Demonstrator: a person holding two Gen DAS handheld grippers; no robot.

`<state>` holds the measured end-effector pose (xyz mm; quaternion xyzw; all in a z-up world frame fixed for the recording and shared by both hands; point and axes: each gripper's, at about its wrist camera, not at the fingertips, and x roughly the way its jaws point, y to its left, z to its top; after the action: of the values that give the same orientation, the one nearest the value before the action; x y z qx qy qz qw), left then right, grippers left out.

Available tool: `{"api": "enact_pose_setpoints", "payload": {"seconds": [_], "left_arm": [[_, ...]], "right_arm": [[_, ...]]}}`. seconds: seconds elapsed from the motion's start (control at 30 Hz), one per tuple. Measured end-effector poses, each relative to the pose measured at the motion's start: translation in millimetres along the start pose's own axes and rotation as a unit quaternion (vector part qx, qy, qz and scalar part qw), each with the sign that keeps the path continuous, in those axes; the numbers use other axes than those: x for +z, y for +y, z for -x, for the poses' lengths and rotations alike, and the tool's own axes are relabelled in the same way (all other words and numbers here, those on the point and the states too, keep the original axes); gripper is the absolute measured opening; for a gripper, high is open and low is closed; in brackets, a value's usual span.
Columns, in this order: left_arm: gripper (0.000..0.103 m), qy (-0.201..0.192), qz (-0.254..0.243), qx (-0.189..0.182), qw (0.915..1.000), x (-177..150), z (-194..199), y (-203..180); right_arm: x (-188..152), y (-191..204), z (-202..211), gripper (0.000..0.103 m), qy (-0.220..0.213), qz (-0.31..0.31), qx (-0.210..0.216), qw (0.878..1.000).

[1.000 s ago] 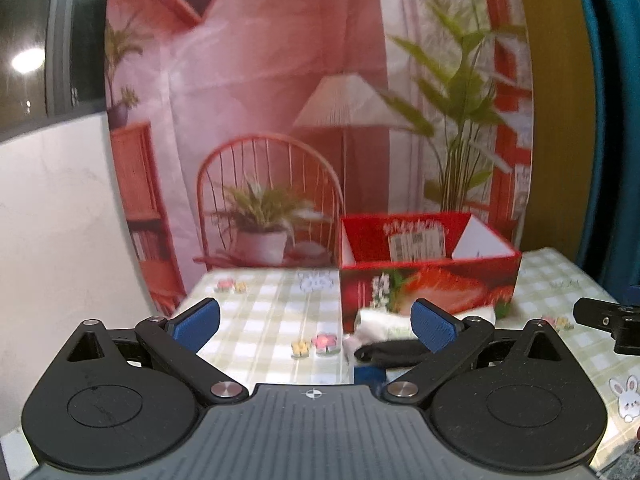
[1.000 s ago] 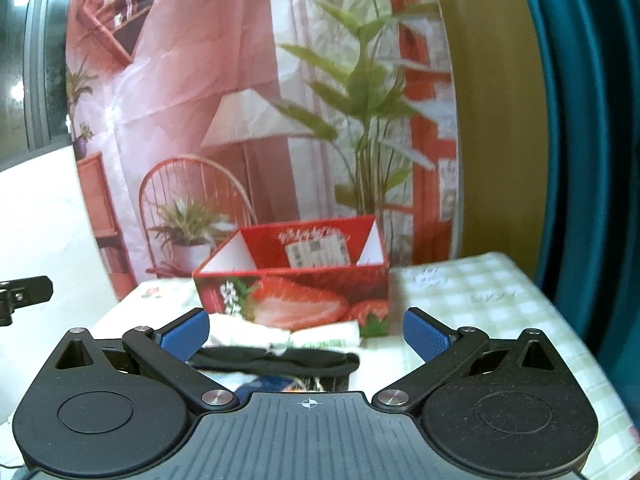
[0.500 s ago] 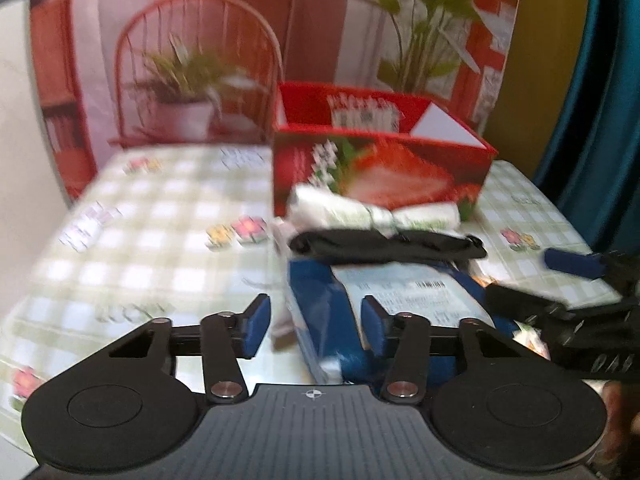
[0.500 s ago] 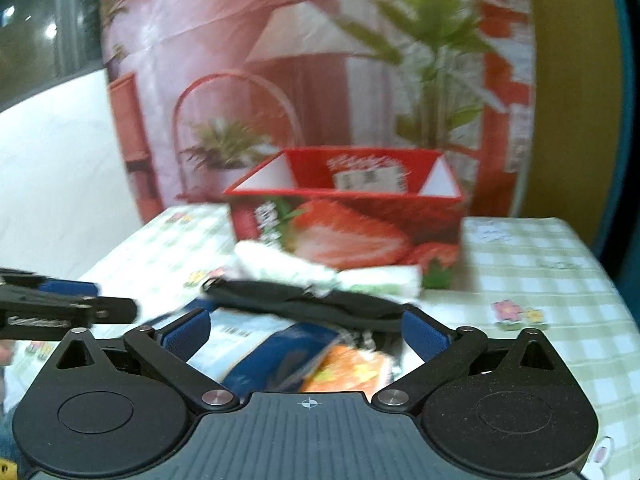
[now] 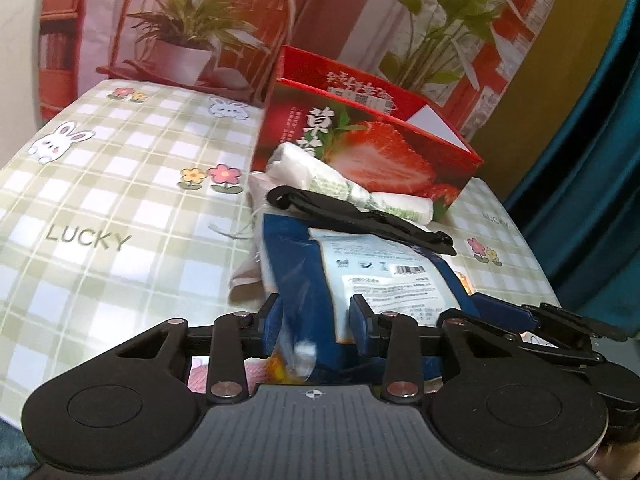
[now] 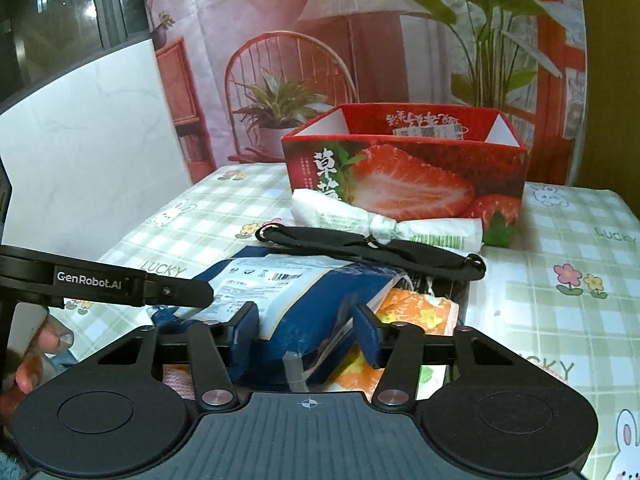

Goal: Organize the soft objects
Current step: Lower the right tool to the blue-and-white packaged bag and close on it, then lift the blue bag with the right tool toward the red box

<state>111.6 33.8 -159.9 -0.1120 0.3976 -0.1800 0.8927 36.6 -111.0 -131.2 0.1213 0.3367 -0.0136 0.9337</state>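
both grippers sit low over the near edge of a pile on a green checked tablecloth (image 5: pixel 100 216); left gripper (image 5: pixel 314 322) has just been closing, jaws now narrow, blue pads pressed on the near left end of a blue and white packet (image 5: pixel 360 264); right gripper (image 6: pixel 306 326) has likewise just been closing, jaws narrow, pads clamped on the near right end of the same packet (image 6: pixel 312 292), clear film bunched between them; the packet lies flat-ish with its label and barcode up, on top of an orange packet (image 6: pixel 416 312) that pokes out on its right; something pink (image 5: pixel 224 372) shows under the left gripper, too hidden to tell what; a black strap (image 6: pixel 372 246) lies across the far end of the blue packet; beyond it a white knotted plastic bag (image 6: pixel 384 224) rests against the front of a red strawberry box (image 6: pixel 400 176); the box stands upright, open at the top, at the back of the table; in the right wrist view the left gripper's arm comes in from the left edge, with a hand (image 6: pixel 36 356) partly seen below it; printed backdrop with chair and plants (image 6: pixel 304 40) hangs behind
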Motion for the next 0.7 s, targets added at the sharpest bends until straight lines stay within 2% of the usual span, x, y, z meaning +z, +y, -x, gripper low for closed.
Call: {"api": "enact_pose_setpoints", "payload": {"seconds": [0.1,0.33,0.47,0.57,0.7], "left_arm": [[0.039,0.005,0.022,-0.01,0.9997,-1,6,4],[0.04,0.016,0.033,-0.029,0.9989,-7,-3,8],[0.049,0.018,0.068,-0.046,0.9964,-12,-10,24],[0.048,0.018,0.089,-0.063,0.9939,-14,-14,31],[0.044,0.009,0.072,-0.066,0.9952,-14,-11,26]], "right_arm": [[-3,-1,3,0.042,0.001,-0.006,0.005,1.0],[-6,-8,5,0.036,0.008,-0.024,0.013,1.0],[-7,-10,3,0.036,0.013,-0.033,0.016,0.999],[-7,-8,1,0.036,0.013,-0.031,0.014,0.999],[-7,-9,0,0.036,0.014,-0.032,0.014,0.999]]}}
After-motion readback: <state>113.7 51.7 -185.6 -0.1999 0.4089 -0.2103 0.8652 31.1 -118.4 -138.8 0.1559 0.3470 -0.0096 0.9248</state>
